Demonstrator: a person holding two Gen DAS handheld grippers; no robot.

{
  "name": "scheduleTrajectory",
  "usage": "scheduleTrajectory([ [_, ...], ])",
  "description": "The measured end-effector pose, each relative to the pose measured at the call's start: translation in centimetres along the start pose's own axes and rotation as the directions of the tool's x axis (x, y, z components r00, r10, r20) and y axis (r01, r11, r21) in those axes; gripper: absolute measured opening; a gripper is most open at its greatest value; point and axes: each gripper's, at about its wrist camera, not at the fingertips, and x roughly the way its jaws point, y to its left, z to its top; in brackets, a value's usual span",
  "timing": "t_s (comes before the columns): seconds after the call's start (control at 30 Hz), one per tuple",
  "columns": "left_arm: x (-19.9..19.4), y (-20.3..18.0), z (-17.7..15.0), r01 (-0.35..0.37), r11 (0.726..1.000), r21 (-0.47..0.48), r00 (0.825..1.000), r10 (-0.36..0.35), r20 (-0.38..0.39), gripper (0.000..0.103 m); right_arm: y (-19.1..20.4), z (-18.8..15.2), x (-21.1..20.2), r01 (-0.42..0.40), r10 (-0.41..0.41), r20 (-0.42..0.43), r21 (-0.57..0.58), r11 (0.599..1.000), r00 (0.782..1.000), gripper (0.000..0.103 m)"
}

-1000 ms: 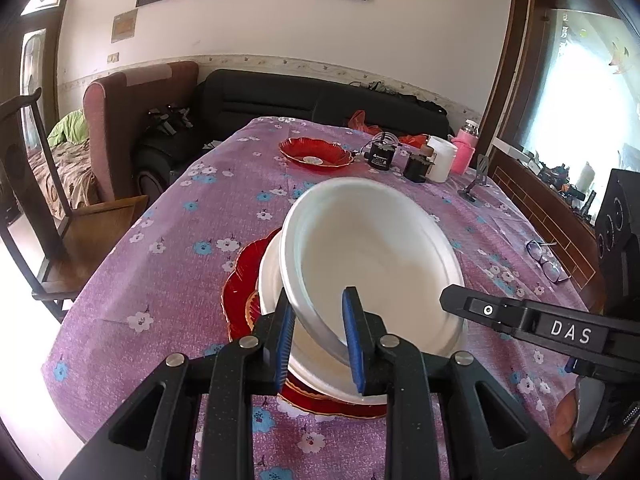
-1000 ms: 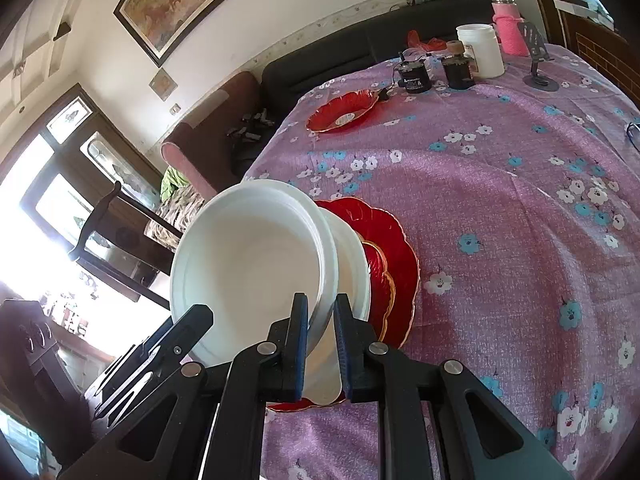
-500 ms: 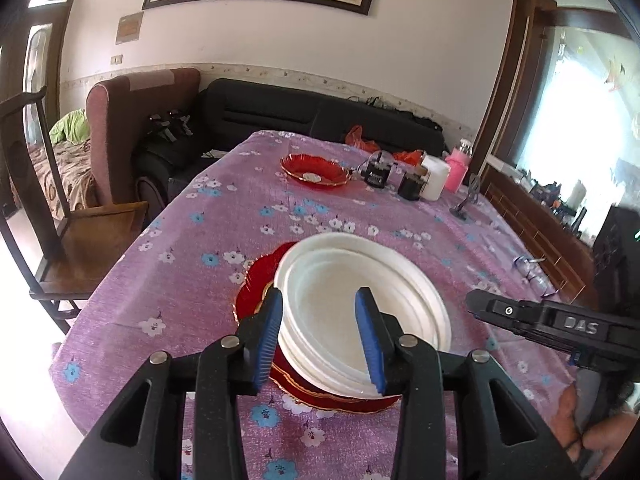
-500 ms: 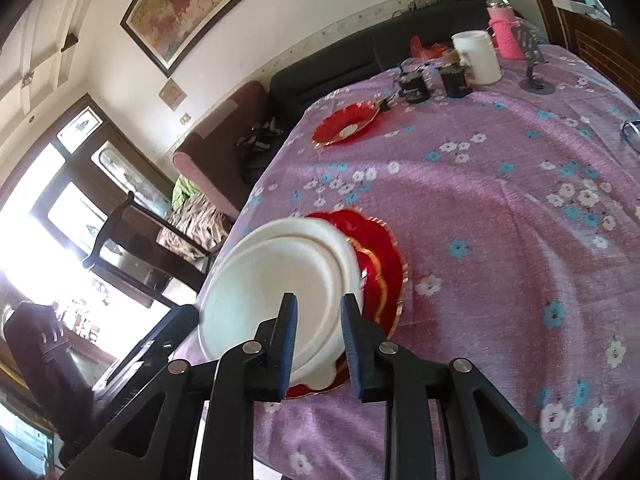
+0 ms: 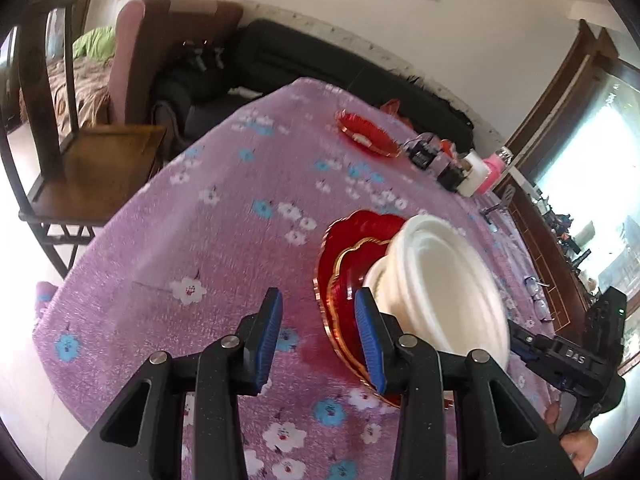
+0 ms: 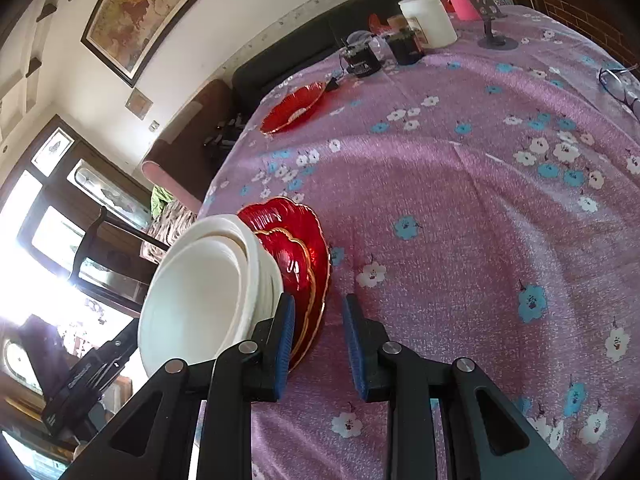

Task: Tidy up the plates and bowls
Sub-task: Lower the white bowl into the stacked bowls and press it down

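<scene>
Bowls sit stacked on red plates, between both open, empty tongs: right of left tongs, left of right tongs.

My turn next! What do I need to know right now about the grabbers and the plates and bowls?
Left gripper: open, nothing between its pads; its jaws have just been opening.
Right gripper: open too, holding nothing; it also just opened.
White bowls: nested together, sitting on the red plates near the table's front edge. Both grippers sit just outside this pile.
Done: the top white bowl is let go onto the stack.
Left: one more red plate lies alone at the far end by the jars. It probably still needs to join the pile.
</scene>
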Motion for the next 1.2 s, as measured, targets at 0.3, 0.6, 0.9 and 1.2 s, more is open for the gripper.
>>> scheduleTrajectory([
  [0.3, 2.7, 0.2, -0.1, 0.004, 1.000, -0.004, 0.999, -0.004, -0.052, 0.036, -0.6, -0.2, 1.7, 0.001, 0.000, -0.033, 0.013, 1.000, 0.999, 0.027],
  [0.6, 5.1, -0.2, -0.3, -0.009, 1.000, 0.018, 0.998, 0.010, -0.065, 0.013, -0.6, -0.2, 3.7, 0.014, -0.014, -0.051, -0.004, 1.000, 0.999, 0.023],
  [0.9, 5.8, -1.3, -0.1, -0.043, 0.996, 0.073, 0.999, 0.045, -0.027, 0.008, 0.3, 0.3, 4.4, 0.038, -0.040, -0.040, -0.052, 0.998, 0.998, 0.011],
  [1.2, 6.6, -3.5, -0.5, -0.023, 0.995, 0.097, 0.998, 0.028, -0.055, 0.008, -0.9, 0.6, 2.9, 0.057, -0.057, 0.001, -0.043, 0.997, 0.998, 0.010],
])
